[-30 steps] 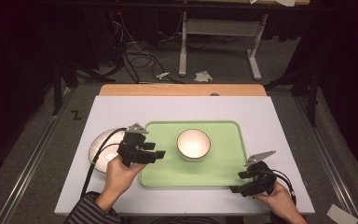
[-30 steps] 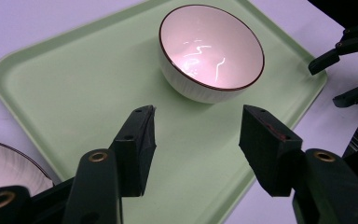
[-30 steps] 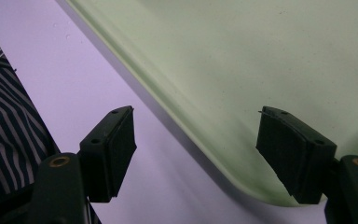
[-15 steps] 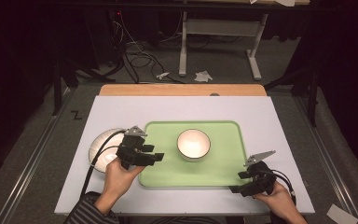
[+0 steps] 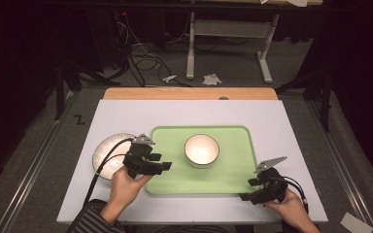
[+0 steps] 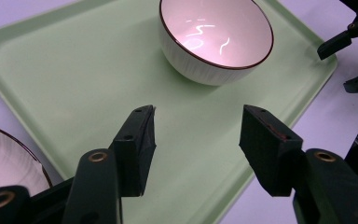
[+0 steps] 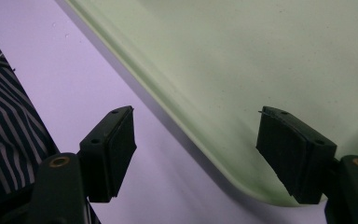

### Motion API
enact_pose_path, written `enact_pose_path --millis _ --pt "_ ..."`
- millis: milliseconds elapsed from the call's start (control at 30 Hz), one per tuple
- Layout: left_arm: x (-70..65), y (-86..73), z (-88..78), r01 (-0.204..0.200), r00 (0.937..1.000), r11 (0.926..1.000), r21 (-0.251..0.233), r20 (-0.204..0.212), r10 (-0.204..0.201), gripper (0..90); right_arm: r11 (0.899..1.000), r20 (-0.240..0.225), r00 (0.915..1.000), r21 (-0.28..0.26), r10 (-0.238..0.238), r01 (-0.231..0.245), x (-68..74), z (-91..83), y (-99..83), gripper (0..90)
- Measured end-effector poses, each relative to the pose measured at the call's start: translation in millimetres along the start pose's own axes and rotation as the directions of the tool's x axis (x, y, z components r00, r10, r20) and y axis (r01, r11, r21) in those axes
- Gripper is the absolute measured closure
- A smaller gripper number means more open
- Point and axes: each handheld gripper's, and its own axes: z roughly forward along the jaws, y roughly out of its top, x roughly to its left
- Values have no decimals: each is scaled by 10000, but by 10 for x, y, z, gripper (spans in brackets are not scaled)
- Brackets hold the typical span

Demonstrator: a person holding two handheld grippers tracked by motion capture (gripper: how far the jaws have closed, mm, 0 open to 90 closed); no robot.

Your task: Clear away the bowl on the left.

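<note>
Presently, in the high view, a green tray (image 5: 223,182) is seen lying flat on the white bench (image 5: 184,114), with a white bowl (image 5: 201,150) standing upright on it, slightly left of its middle. A second bowl (image 5: 104,153) is seen off the tray, just beside its left edge, partly covered by the left gripper (image 5: 162,166). That gripper is held over the tray's left edge and pointed toward the bowl on the tray. The right gripper (image 5: 246,189) is held low at the tray's near right corner.

In the left gripper view, the jaws of the left gripper (image 6: 196,140) are seen spread apart with nothing between them, above bare tray (image 6: 74,79) surface. The bowl (image 6: 216,39) on the tray is seen ahead, well apart from the jaws; the rim of the other bowl (image 6: 9,158) is seen at lower left. This placement is judged to suit an approach to the bowl ahead.

In the right gripper view, the jaws of the right gripper (image 7: 196,144) are likewise seen apart and unloaded, set either side of the tray's raised rim (image 7: 205,140), one over the bench (image 7: 74,60), one over the tray. The position is judged to be a readiness to pinch the rim and steady the tray, though no contact is shown.
</note>
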Motion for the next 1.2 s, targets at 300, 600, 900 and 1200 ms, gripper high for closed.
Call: enact_pose_path --millis 300,600,900,1200 --pt "-1 -42 68 -8 10000 9997 224 -3 8 454 10000 65 10000 85 -9 9 4 5 2 292" --pt "-15 -68 160 -114 9999 9987 492 5 114 454 10000 78 10000 85 -2 1 4 3 1 293" --pt "-3 -96 235 -98 9999 9973 732 -84 105 453 10000 75 10000 62 -36 36 6 3 1 293" --pt "70 -157 304 455 9989 9929 1102 46 -463 451 10000 70 10000 25 -29 29 10 3 0 293"
